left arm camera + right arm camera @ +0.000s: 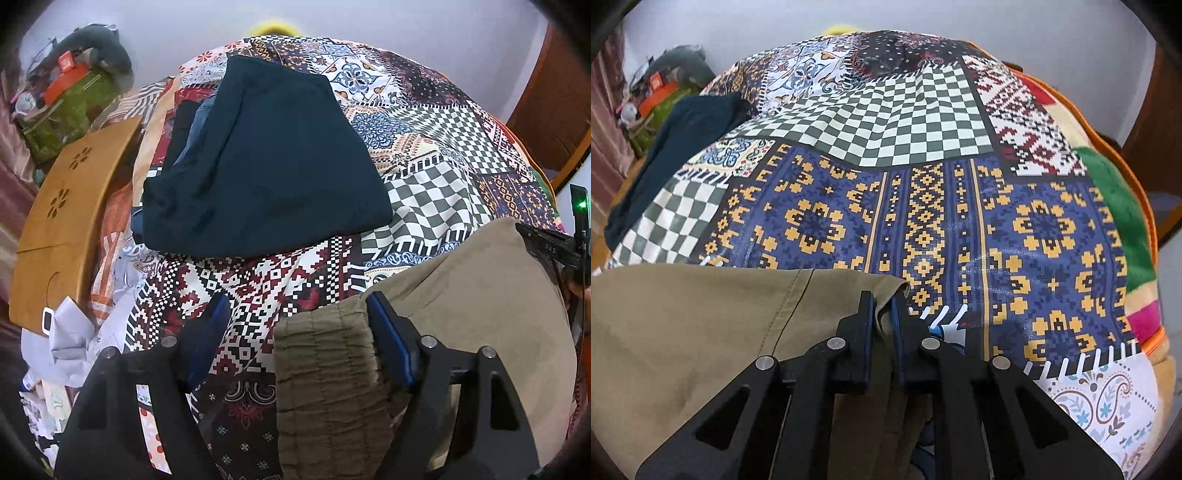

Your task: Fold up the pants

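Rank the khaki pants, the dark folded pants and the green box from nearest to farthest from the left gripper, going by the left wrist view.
1. Khaki pants, right at the left gripper, against its right finger.
2. Dark folded pants, ahead, mid-bed.
3. Green box, far left, beyond the bed.

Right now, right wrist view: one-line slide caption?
Right gripper shut on the khaki pants corner, over a patchwork bedspread.

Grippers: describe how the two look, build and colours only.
The left gripper and the right gripper look alike: black angular linkage arms with cut-out slots, round silver pivot pins, and flat fingers lined with blue pads. No sleeve or cable shows in either wrist view.
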Available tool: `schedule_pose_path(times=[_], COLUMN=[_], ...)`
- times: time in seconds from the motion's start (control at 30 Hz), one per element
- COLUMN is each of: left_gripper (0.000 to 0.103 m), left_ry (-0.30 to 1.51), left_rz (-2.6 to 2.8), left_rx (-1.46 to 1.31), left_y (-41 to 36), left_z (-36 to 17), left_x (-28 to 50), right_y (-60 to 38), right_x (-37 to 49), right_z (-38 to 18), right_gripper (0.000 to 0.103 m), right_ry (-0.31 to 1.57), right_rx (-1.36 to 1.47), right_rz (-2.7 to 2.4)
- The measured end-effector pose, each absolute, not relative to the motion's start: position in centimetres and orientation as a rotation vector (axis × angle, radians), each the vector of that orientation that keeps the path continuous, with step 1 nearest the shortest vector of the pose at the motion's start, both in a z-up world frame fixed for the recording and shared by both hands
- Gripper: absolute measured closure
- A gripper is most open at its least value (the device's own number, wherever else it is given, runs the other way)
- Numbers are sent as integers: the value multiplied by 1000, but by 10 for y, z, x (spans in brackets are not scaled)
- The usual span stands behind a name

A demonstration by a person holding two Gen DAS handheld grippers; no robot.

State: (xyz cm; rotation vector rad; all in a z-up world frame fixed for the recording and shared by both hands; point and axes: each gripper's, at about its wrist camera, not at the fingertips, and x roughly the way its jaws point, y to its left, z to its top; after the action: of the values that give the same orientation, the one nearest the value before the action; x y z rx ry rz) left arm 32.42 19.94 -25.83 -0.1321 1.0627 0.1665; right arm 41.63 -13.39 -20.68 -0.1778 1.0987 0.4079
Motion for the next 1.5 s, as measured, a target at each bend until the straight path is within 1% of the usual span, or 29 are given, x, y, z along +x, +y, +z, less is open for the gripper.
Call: schedule_pose_path(times=[0.03, 0.1, 0.17, 0.23, 0.33, 0.4, 0.57, 0.67, 0.73, 0.83, 0.9, 0.93, 1.13, 1.2, 1.23, 1.3, 1.37, 1.5], left_gripper=[25, 26, 26, 26, 26, 26, 25, 24, 23, 22, 22, 22, 22, 22, 22, 20, 18, 16], left_ry=[1061, 1062, 1056, 1041, 1015, 997, 946, 925, 912, 916, 937, 950, 1091, 1150, 1171, 1169, 1148, 1129], left_rz=[163, 155, 149, 150, 140, 127, 77, 46, 31, 6, -10, -21, -79, -87, -81, -54, -51, -49], left_rx=[-130, -123, -117, -101, -89, -89, -84, -74, -66, -60, -69, -78, -112, -106, -90, -13, 33, 68], left_y=[199, 199, 198, 196, 192, 189, 175, 165, 159, 151, 147, 146, 135, 131, 130, 124, 120, 121], left_z=[-256, -251, -243, -232, -215, -204, -174, -160, -155, -154, -159, -163, -207, -226, -234, -241, -241, -237], left_x=[324, 322, 318, 312, 303, 297, 284, 280, 279, 282, 286, 289, 309, 312, 312, 307, 298, 277], right_y=[-133, -133, -135, -138, -137, -134, -119, -103, -91, -75, -63, -60, -36, -31, -32, -40, -48, -64], right_x=[417, 415, 412, 404, 384, 367, 333, 316, 305, 296, 290, 288, 281, 280, 279, 276, 274, 262], right_z=[-207, -201, -194, -178, -149, -125, -88, -72, -67, -71, -78, -82, -127, -147, -153, -157, -156, -152], right_gripper=[95, 91, 90, 90, 88, 82, 70, 58, 56, 52, 44, 43, 42, 36, 35, 31, 31, 29], right_ry=[1095, 1083, 1086, 1078, 1014, 969, 901, 880, 875, 890, 909, 920, 1079, 1159, 1180, 1179, 1188, 1170], right_rx=[-187, -203, -208, -189, -182, -183, -151, -119, -100, -97, -105, -107, -158, -180, -182, -155, -143, -149], right_rz=[402, 389, 382, 389, 424, 464, 565, 631, 683, 731, 761, 768, 811, 814, 811, 802, 808, 797])
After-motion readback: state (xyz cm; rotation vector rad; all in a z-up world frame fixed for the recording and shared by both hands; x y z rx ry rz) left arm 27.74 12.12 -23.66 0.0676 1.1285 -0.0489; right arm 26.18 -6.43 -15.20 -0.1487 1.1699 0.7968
